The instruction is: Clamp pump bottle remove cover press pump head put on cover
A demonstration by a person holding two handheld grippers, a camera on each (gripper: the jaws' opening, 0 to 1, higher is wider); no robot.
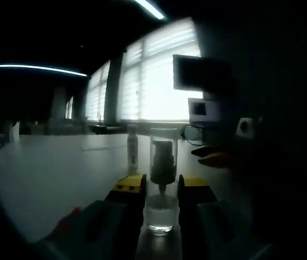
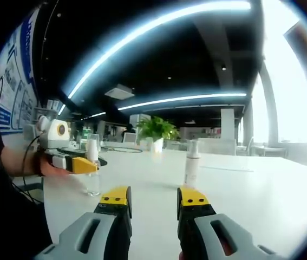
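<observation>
pump bottle (image 1: 162, 187): upright on the desk (image 1: 50, 179), well in from its edges, clear cover (image 1: 163, 142) on | left gripper (image 1: 161, 187): clamped on its lower body | right gripper (image 2: 153, 201): jaws apart, empty | we judge it light, slick, rigid; take the cover by its sides

the pump bottle (image 1: 161, 208) looks like clear glossy plastic or glass, with a see-through smooth cover (image 1: 163, 154) over its pump head. the table (image 2: 240, 189) is a smooth pale surface with a soft sheen, and each claw (image 2: 153, 203) has matt yellow plastic tips.
</observation>
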